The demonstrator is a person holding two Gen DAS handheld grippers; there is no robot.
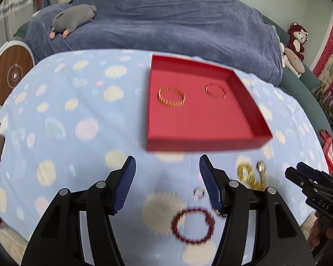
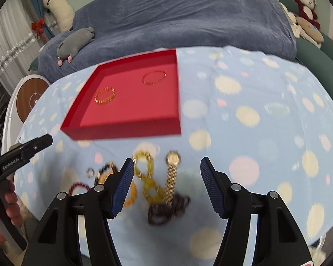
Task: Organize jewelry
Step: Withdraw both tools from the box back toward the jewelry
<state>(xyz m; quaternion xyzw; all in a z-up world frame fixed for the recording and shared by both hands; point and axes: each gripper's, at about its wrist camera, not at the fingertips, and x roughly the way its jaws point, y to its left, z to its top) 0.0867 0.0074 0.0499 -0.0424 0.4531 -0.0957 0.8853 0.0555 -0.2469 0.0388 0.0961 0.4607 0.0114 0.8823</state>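
Note:
A red tray [image 1: 250,113] [image 2: 126,130] lies on the dotted blue cloth. It holds a gold spiked bracelet [image 1: 171,97] [image 2: 105,95] and a thin red bangle [image 1: 215,90] [image 2: 154,77]. My left gripper [image 1: 167,166] is open and empty, above a dark red bead bracelet [image 1: 193,225] and a small silver ring [image 1: 199,193]. My right gripper [image 2: 167,166] is open and empty over a pile: a yellow chain [image 2: 147,177], a gold mesh watch [image 2: 173,173] and a dark bead bracelet [image 2: 166,208]. The yellow chain [image 1: 247,174] also shows in the left wrist view.
A bed with a blue blanket [image 1: 166,22] lies behind, with a grey plush toy [image 1: 73,18] on it. A round wooden stand [image 1: 11,75] is at the left. Red and beige plush toys [image 1: 296,42] sit at the right.

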